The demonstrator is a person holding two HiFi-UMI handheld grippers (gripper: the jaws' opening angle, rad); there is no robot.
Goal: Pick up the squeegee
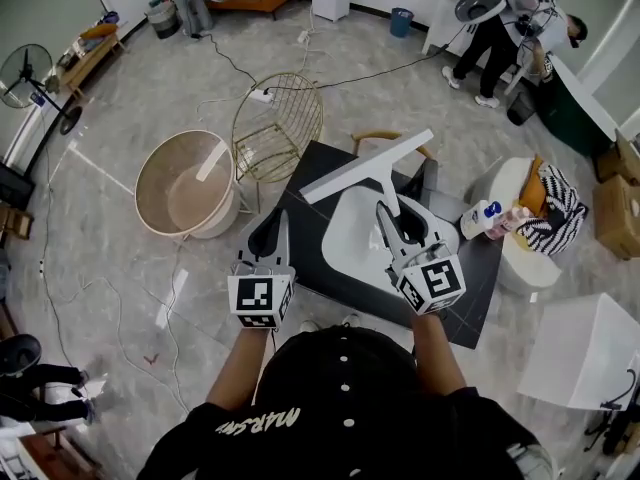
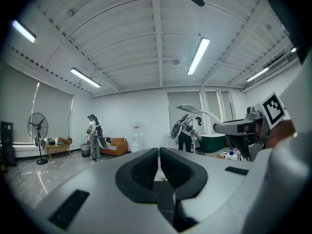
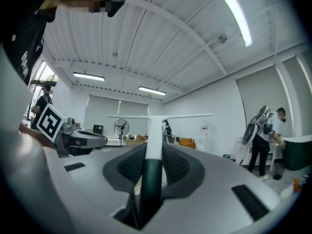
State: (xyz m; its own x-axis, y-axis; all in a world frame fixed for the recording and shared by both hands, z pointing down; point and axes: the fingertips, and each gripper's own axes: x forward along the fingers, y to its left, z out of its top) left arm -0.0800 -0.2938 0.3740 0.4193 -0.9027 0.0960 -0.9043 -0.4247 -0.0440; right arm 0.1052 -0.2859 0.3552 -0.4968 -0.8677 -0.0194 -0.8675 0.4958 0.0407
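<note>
Two grippers are up: your right gripper [image 1: 386,214] clamps the squeegee [image 1: 366,168] by its handle, blade high above the black table [image 1: 470,308]; your left gripper [image 1: 283,226] is closed, empty.

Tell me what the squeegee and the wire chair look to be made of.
Squeegee: probably plastic, with a matte white bar and neck running into a dark handle that has a faint sheen; no rubber edge can be made out. Wire chair: thin metal rods in a brass-gold finish, bent into an open, see-through lattice.
</note>
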